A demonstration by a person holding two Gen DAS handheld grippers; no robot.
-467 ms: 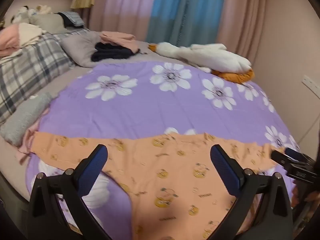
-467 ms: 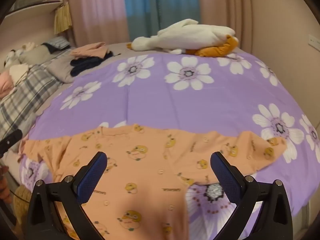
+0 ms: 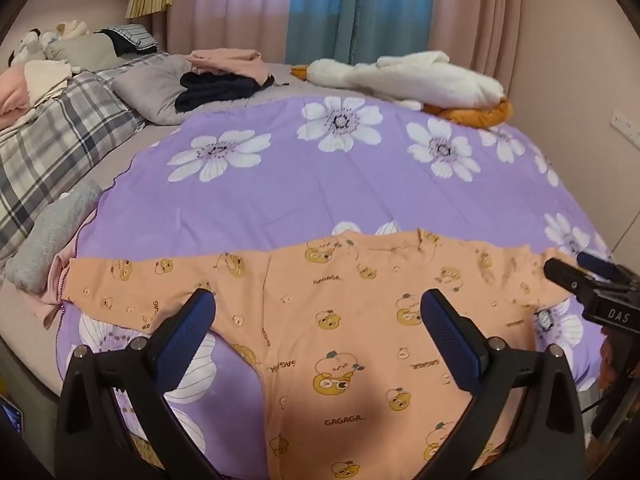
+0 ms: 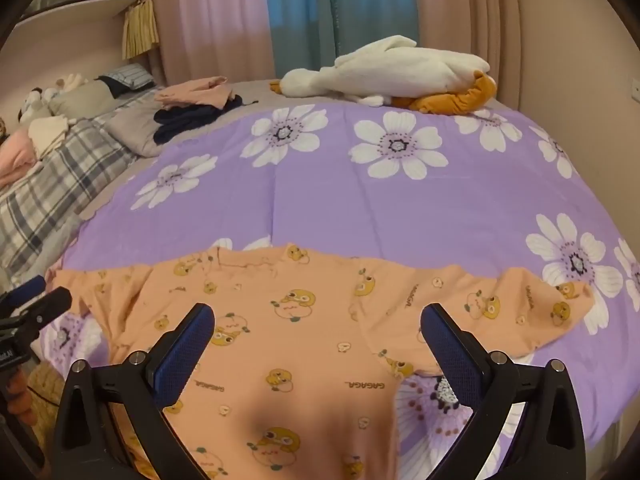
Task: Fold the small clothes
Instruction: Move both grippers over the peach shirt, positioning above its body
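Observation:
An orange long-sleeved child's top with a yellow cartoon print lies flat on the purple flowered sheet, sleeves spread left and right. My left gripper hovers above its left half, jaws wide open with nothing between them. In the right wrist view the same top fills the foreground, its right sleeve stretched out and slightly rumpled. My right gripper is open and empty above the top's middle. The right gripper's tip shows at the left view's right edge, over the right sleeve.
A white plush goose lies at the far edge of the bed. Folded pink and dark clothes sit on a grey pillow. A plaid blanket and a grey rolled cloth lie to the left. A wall stands on the right.
Both views have shifted slightly, so the top sits a little farther back and more to the right in the left view. The top itself has not moved.

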